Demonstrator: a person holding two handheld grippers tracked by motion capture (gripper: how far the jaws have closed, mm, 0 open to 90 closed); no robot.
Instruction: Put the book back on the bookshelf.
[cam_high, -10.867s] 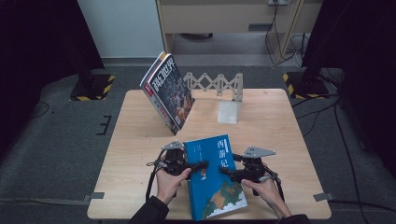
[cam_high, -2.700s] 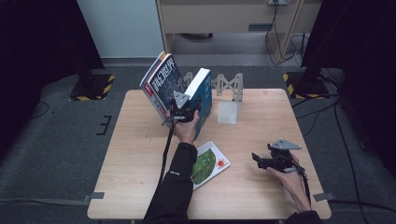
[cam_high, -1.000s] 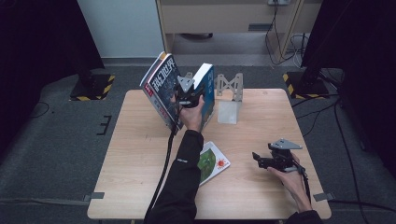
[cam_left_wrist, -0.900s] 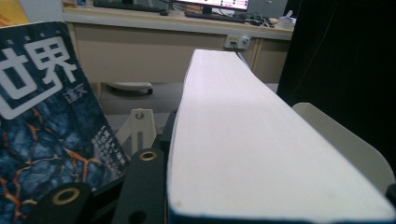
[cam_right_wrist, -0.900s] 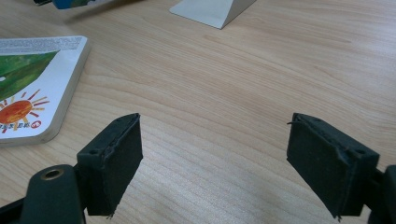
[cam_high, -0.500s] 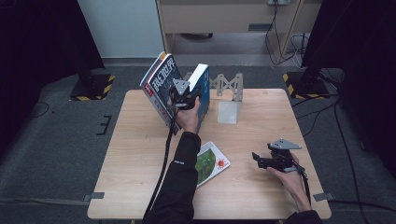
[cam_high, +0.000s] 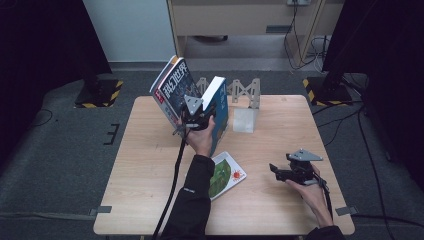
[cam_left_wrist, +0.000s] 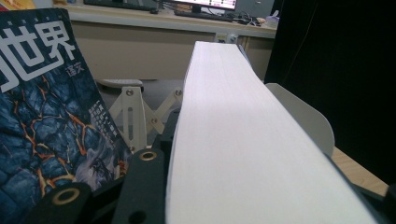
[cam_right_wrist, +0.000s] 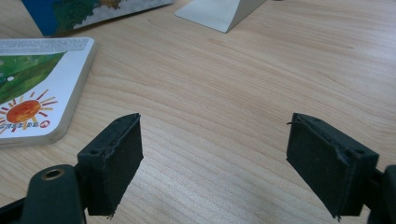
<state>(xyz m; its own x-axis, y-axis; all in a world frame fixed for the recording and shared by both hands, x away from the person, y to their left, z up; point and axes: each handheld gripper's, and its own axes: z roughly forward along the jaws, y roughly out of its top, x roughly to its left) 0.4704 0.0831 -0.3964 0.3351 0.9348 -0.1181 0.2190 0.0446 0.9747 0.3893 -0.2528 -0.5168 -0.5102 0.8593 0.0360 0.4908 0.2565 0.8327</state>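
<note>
- Left tool (cam_high: 200, 114) clamps the thick blue-covered book (cam_high: 218, 107) upright beside the leaning dark magazine (cam_high: 172, 85) at the grey folding rack (cam_high: 247, 91).
- Right tool (cam_high: 287, 172) rests open on the worktop (cam_high: 145, 165).
- Next, judged: seat the book against the magazine, then release.

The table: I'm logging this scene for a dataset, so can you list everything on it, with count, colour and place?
Table: one, light wood, middle of the floor.
Blue book: one, blue cover with white page edges, held upright at the table's far side, beside the magazine.
Magazine: one, dark cover with white characters, leaning at the far left.
Picture book: one, white with green art and an orange sun, flat near the front middle.
Rack: one, pale grey zigzag, far edge.
Bookend: one, white, before the rack.
Left gripper: black, shut on the blue book.
Right gripper: black, open, low over the table's right front.
</note>
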